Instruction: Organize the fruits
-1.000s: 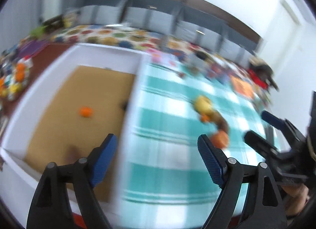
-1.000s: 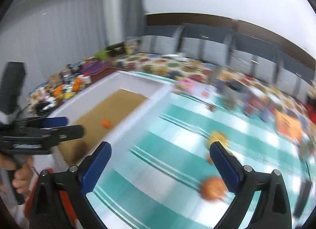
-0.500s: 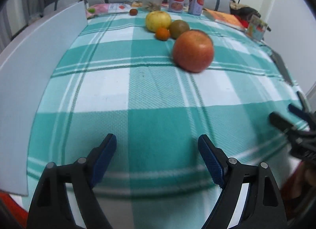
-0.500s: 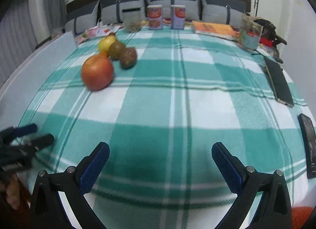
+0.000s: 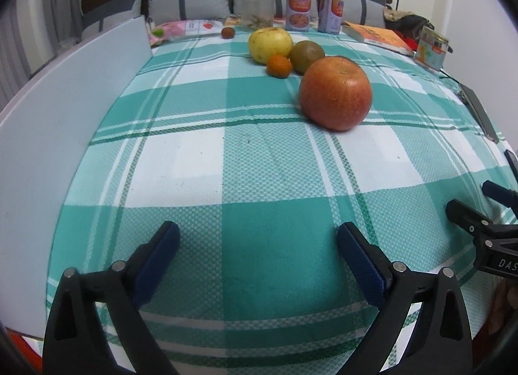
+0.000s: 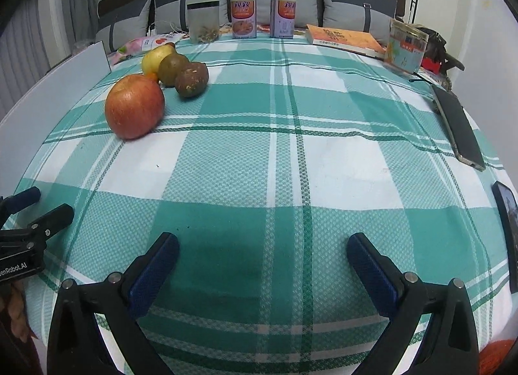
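Observation:
A red apple point(image 5: 335, 92) lies on the green checked cloth point(image 5: 259, 180), nearest to me. Behind it are a small orange point(image 5: 279, 66), a yellow apple point(image 5: 270, 44) and a green-brown fruit point(image 5: 306, 56). A tiny dark red fruit point(image 5: 228, 32) lies farther back. The right wrist view shows the red apple point(image 6: 134, 110), the yellow apple point(image 6: 154, 60) and two green-brown fruits point(image 6: 191, 79). My left gripper point(image 5: 258, 245) is open and empty, low over the near cloth. My right gripper point(image 6: 263, 253) is open and empty, to the right of the left one.
A white box wall point(image 5: 58, 135) runs along the cloth's left side. Two cans point(image 6: 244, 18), a clear jar point(image 6: 204, 20), a book point(image 6: 344, 39) and a small box point(image 6: 407, 45) stand at the back. Phones point(image 6: 459, 130) lie at the right edge.
Both grippers have swung down from a high view over the box and table to a low view along the cloth. Since half a second ago they have barely moved.

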### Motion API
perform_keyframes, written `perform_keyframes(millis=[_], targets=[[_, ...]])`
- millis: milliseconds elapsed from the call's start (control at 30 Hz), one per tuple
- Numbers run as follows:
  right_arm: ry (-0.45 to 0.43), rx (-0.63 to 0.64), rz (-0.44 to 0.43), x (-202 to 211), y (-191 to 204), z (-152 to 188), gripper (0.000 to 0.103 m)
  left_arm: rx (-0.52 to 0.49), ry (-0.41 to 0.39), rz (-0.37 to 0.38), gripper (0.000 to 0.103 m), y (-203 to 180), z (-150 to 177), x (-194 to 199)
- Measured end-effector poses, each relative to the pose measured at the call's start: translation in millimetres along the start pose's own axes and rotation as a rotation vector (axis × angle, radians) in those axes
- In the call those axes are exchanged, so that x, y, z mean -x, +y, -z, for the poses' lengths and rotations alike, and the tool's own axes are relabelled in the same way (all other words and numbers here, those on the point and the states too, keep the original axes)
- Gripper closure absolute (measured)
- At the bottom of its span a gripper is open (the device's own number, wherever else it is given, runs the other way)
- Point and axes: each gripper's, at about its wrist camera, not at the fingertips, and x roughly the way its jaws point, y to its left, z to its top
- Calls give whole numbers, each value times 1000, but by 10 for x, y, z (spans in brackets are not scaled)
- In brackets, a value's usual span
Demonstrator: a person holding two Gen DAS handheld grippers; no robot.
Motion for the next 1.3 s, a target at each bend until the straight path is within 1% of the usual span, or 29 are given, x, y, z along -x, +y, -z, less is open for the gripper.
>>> perform_keyframes(millis=[1300], targets=[[-2,-1,-1,2,-3,5,0,-3,-12,-5,4,-2,33,12]])
